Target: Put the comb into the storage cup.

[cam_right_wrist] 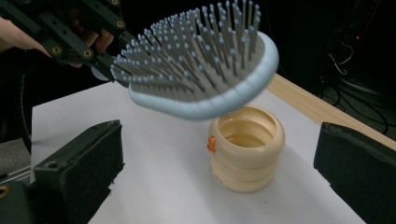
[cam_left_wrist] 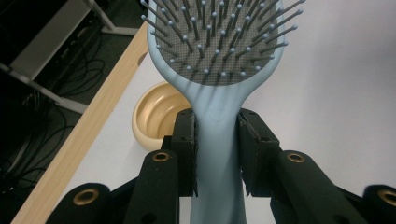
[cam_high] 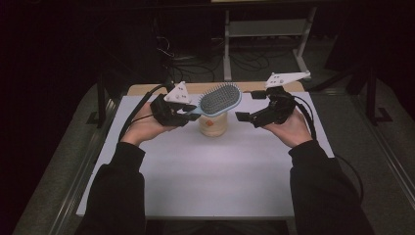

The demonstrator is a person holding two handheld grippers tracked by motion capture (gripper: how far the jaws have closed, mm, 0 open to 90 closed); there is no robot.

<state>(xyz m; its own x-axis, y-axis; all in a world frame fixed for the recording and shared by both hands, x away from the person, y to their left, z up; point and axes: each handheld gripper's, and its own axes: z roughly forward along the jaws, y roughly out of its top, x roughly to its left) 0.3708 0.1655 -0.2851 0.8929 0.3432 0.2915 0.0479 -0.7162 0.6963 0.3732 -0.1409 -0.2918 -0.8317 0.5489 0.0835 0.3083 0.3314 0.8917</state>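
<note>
a pale blue plastic paddle hairbrush with grey pins [cam_high: 220, 99] hangs in the air above the white tabletop [cam_high: 210, 171], its handle pinched between the pads of the left tongs [cam_high: 188, 111], which clamp it from both sides in the left gripper view. the brush's long axis runs from those tongs out toward the middle of the tabletop, head leading and pins facing up, so that the head sits directly over the mouth of a cream-coloured ribbed plastic cup [cam_right_wrist: 246, 154] standing upright below it, apart from it. the right tongs [cam_high: 247, 117] wait on the far side of the cup with their jaws spread wide and nothing between them, pointing back at the brush head. the left hand is plainly the one in charge; the cup lies between the two tongs, and any lowering would likely need the handle tipped toward that opening.
</note>
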